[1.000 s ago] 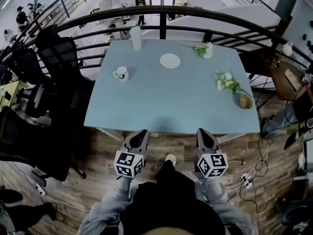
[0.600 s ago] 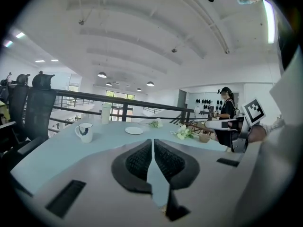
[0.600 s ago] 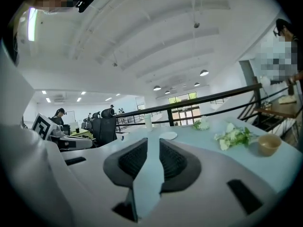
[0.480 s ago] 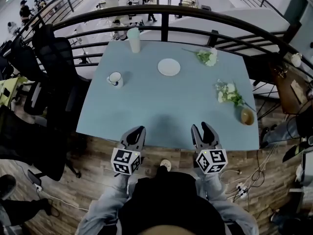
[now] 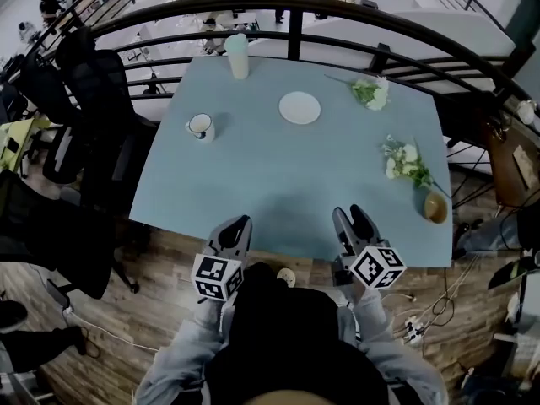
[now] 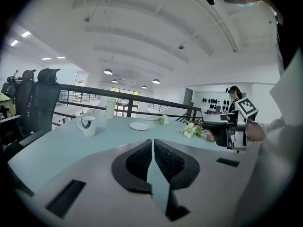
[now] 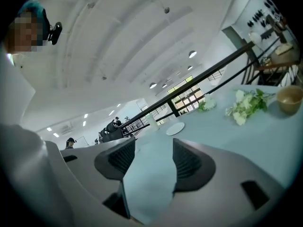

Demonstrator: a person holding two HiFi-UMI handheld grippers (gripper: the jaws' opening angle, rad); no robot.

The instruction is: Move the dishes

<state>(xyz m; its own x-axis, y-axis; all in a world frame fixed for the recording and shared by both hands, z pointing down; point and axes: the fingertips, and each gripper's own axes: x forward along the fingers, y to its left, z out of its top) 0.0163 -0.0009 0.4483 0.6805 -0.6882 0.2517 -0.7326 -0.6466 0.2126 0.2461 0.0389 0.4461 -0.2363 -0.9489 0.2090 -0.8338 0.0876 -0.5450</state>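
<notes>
Hovering over the near edge of the pale blue table (image 5: 287,175), both grippers point across it. The left gripper (image 5: 239,223) has its jaws pressed together with nothing in them; the right gripper (image 5: 348,215) has just been opening, and its jaws now stand spread with only bare tabletop showing between them.

A wide bare stretch of tabletop runs from the grippers to the white plate (image 5: 299,108), which lies far and central. The mug (image 5: 201,126) sits toward the left edge, well apart from the plate; the tall white cup (image 5: 238,56) stands at the far edge, just inside the black railing (image 5: 295,11). The small brown bowl (image 5: 435,207) sits close to the right edge, near the front corner. One bunch of flowers (image 5: 407,160) lies just beyond the bowl, and another bunch (image 5: 369,93) lies by the far right corner. Black office chairs (image 5: 93,83) crowd the left side.
</notes>
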